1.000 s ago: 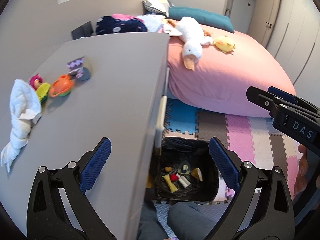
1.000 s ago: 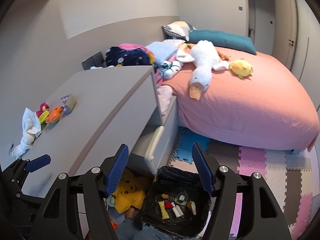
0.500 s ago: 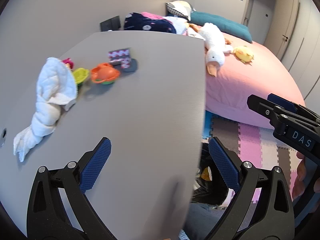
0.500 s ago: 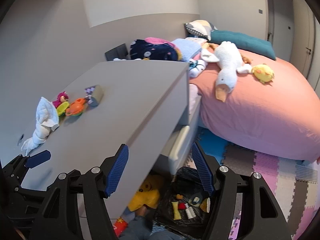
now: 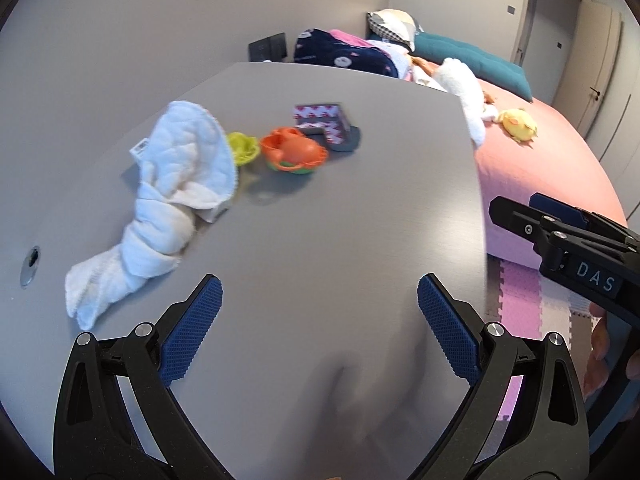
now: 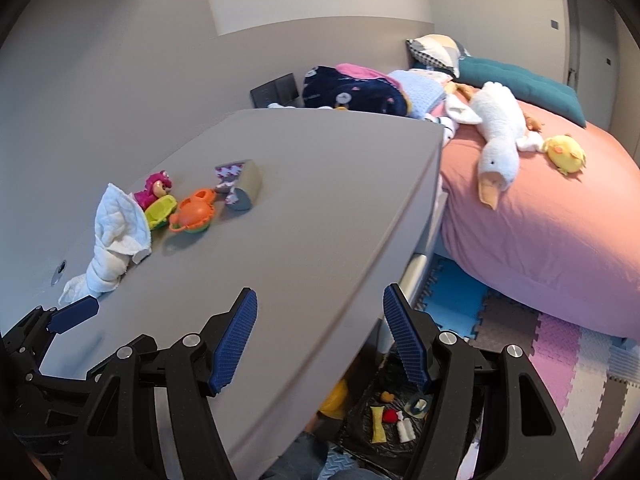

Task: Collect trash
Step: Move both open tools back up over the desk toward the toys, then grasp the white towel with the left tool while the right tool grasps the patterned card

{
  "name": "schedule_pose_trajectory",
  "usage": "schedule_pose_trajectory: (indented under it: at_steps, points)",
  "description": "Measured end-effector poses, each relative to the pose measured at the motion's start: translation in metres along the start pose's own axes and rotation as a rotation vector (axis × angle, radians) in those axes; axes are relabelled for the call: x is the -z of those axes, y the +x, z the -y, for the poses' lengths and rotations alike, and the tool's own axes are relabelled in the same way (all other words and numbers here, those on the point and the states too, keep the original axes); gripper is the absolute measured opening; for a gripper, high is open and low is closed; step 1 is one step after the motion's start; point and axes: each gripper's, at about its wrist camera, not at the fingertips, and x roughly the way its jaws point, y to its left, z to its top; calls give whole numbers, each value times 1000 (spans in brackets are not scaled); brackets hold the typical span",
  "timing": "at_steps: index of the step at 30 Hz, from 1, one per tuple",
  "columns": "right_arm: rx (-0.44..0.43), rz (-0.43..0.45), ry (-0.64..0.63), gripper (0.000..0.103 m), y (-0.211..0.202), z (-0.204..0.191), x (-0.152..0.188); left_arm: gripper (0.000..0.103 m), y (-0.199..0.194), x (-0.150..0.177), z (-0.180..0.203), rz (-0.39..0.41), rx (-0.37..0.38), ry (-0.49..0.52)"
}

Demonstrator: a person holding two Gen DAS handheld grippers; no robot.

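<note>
1. On the right of both views a bed [image 6: 560, 240] under a salmon-pink cover fills the room, with a white goose plush [image 6: 498, 136] and a yellow chick plush [image 6: 566, 154] lying on it and a teal pillow [image 6: 520, 80] at its head.
2. Beside the bed stands a grey dresser top [image 5: 320, 240], with foam floor mats [image 6: 560, 360] in pastel tiles below.
3. On the floor at the dresser's foot sits a black trash bag [image 6: 360, 420], open, with small scraps inside: a yellow piece, a red one and a white one.
4. The left gripper [image 5: 318, 328] hovers over the dresser top, jaws spread wide, nothing between them.
5. The right gripper [image 6: 320, 340] hangs at the dresser's edge, also wide apart and empty.
6. A twisted white cloth [image 5: 168, 200] lies near the dresser's left side.
7. Just beside it sit an orange toy [image 5: 294, 152], a lime-green toy [image 5: 242, 148] and a pink figure [image 6: 154, 188].
8. A small patterned box [image 5: 324, 120] rests behind the orange toy.
</note>
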Motion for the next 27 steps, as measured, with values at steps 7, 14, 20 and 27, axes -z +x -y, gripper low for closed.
schedule_pose_trajectory:
  at_steps: [7, 14, 20, 27]
  points:
    - [-20, -16, -17, 67, 17, -17, -11, 95, 4, -6, -29, 1, -29, -35]
    - [-36, -28, -24, 69, 33, -29, -24, 95, 14, -12, -59, -5, -57, -64]
    - [-37, -38, -43, 69, 50, -41, -38, 95, 28, -17, -85, -21, -75, -92]
    - [-37, -50, -52, 69, 70, -49, -52, 95, 47, -22, -101, -41, -91, -90]
